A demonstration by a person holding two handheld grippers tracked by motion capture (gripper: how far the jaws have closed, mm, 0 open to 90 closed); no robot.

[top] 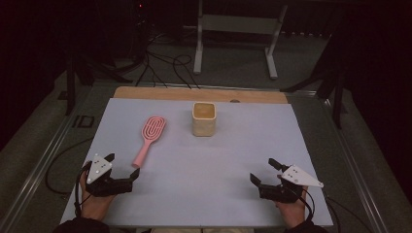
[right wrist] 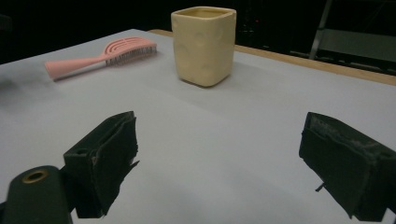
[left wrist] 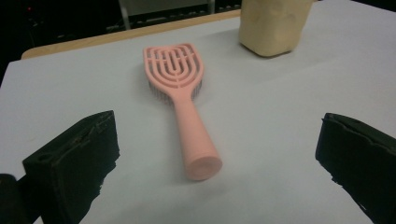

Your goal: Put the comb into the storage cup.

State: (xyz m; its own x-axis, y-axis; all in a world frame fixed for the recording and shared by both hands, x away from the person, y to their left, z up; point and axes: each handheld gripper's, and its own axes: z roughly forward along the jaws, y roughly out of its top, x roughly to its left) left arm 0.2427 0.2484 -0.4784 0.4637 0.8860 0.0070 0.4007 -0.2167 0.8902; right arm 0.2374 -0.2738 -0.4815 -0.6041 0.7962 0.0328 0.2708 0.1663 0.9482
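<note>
1. A pink hairbrush point(top: 149, 137) is seen lying flat on the table, with its bristles turned down and its back turned up. The head is oval and is cut through by curved slots; the handle is smooth, gets wider toward its end and is closed by a round flat cap.
2. The brush is placed to the left of the cream cup point(top: 204, 119), a little apart from it, with the head on the far side and the handle pointed toward the person.
3. The cup is made with a squarish shape, rounded corners and slightly dented walls; it is standing upright and its mouth is open.
4. The table point(top: 218, 165) is covered by a pale grey sheet, and a wooden edge is left visible behind the cup. The room around is kept dark; a grey floor, black cables and a white metal frame point(top: 238, 29) are seen beyond the table.
5. The left gripper point(top: 123, 166) is held just in front of the brush handle. Its jaws are spread wide; nothing is held, and the handle end is seen in front of the gap, not touched.
6. The right gripper point(top: 264, 171) is held well to the right of the brush, nearer to the person than the cup. Its jaws are also spread wide and nothing is gripped.
</note>
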